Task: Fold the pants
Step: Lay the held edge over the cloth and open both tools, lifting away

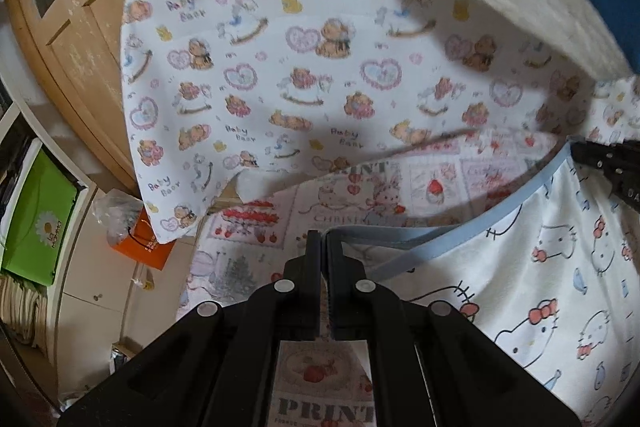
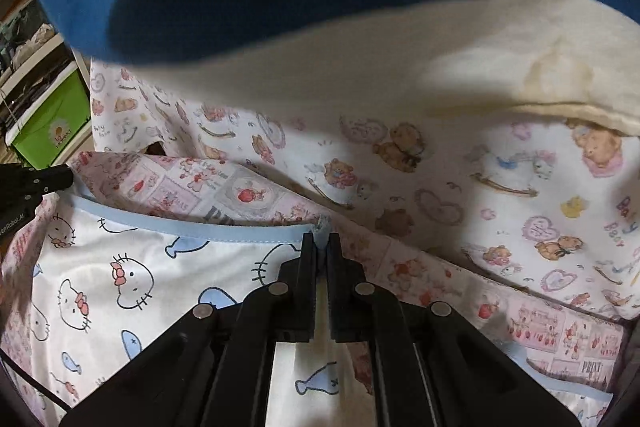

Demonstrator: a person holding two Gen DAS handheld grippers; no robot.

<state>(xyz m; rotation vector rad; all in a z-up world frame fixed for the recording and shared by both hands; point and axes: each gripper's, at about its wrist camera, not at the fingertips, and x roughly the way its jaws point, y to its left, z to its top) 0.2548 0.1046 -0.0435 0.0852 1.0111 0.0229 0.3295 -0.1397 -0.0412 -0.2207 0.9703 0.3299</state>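
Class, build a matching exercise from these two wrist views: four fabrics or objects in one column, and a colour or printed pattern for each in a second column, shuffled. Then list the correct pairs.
Column 1
1. pants
2. waistband
3. sheet
4. storage box

Column 2
A. green with a daisy
B. teddy bears and hearts
C. plain light blue
D. white with cat faces and blue fish

Pairs: 1-D, 2-C, 3-B, 4-A

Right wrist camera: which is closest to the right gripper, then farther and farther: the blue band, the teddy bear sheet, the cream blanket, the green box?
1. Blue band: pinched in the right gripper.
2. Teddy bear sheet: just beyond, right.
3. Cream blanket: above the sheet.
4. Green box: far left.
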